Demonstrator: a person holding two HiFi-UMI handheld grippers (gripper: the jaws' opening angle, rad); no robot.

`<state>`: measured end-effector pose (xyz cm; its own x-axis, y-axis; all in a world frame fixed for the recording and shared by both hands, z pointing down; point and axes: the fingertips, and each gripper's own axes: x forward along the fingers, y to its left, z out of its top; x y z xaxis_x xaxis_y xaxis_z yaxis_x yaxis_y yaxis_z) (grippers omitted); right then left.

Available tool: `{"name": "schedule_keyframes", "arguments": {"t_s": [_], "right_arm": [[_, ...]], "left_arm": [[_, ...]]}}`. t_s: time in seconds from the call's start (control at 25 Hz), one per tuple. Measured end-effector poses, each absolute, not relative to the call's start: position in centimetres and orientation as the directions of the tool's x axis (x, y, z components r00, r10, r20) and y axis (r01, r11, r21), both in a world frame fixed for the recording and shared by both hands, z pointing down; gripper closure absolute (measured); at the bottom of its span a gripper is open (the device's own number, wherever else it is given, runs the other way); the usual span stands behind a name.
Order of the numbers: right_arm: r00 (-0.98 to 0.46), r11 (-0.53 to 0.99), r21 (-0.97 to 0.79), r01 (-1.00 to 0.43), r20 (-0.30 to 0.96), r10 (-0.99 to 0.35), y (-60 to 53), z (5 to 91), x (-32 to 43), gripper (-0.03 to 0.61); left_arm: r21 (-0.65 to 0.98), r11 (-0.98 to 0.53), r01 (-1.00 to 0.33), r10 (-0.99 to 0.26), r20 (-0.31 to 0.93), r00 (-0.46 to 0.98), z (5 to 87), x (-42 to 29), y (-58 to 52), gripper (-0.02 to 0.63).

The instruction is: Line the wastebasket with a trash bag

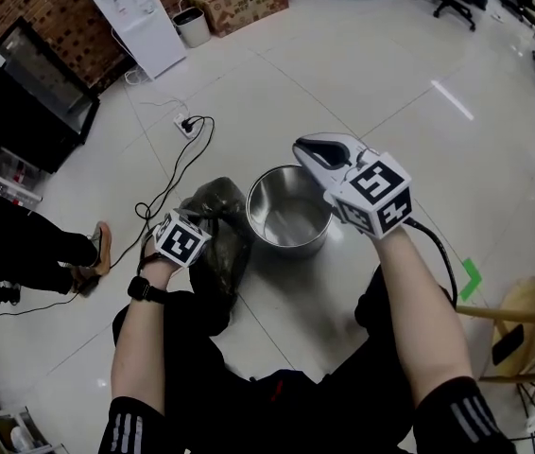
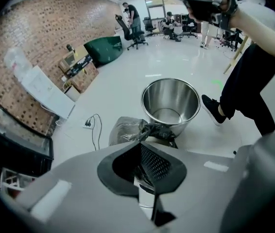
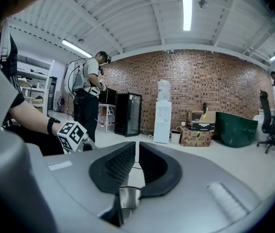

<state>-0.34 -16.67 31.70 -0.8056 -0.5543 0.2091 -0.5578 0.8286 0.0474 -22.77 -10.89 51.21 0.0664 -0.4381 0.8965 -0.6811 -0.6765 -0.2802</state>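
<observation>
- Steel, polished and round: the basket (image 1: 298,237) stands upright on the pale floor (image 1: 390,112), wide-mouthed and bare inside, with no liner in it yet.
- Black film, glossy and crumpled: the bag (image 1: 218,239) is a loose bundle just left of the basket, close against its wall.
- Left gripper (image 2: 140,143): jaws pressed together, pinching a bunched fold at the top of the bag between the ribbed dark pads.
- Right gripper (image 3: 136,147): up above the basket, pointing out across the room, jaws all but together with nothing between them.
- The step looks like the pick-up: the bag is in the grip but wadded up, its mouth not opened.
- Next, I'd say, comes finding the open edge. The right gripper would have to spread and take a second bit of film so the two can pull the mouth wide.
- Thin plastic clings layer to layer, so one pinch may catch both sides.
- The smooth steel wall on slick tile could let the basket slide when the bag is stretched over the rim.
</observation>
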Motion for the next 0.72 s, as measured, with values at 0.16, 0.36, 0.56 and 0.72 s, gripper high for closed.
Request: {"name": "schedule_keyframes", "arguments": {"t_s": [0.16, 0.36, 0.56, 0.72], "right_arm": [[-0.815, 0.838, 0.048, -0.544, 0.207, -0.541, -16.4, 31.7, -0.8, 0.551], [-0.820, 0.842, 0.047, -0.537, 0.203, -0.535, -16.2, 31.8, -0.9, 0.549], [-0.864, 0.885, 0.025, -0.466, 0.202, -0.461, -15.1, 31.9, -2.4, 0.459], [-0.889, 0.916, 0.063, -0.397, 0.220, -0.401, -13.6, 32.3, -4.2, 0.361]], "left_arm": [[-0.368, -0.687, -0.627, -0.551, 0.826, 0.118, 45.6, -20.3, -11.2, 0.614], [-0.475, -0.661, -0.581, -0.668, 0.725, 0.168, 38.8, -17.4, -12.0, 0.614], [-0.513, -0.655, -0.555, -0.722, 0.642, 0.258, 33.0, -13.9, -12.3, 0.614], [-0.500, -0.654, -0.568, -0.740, 0.577, 0.345, 29.4, -11.3, -12.2, 0.614]]}}
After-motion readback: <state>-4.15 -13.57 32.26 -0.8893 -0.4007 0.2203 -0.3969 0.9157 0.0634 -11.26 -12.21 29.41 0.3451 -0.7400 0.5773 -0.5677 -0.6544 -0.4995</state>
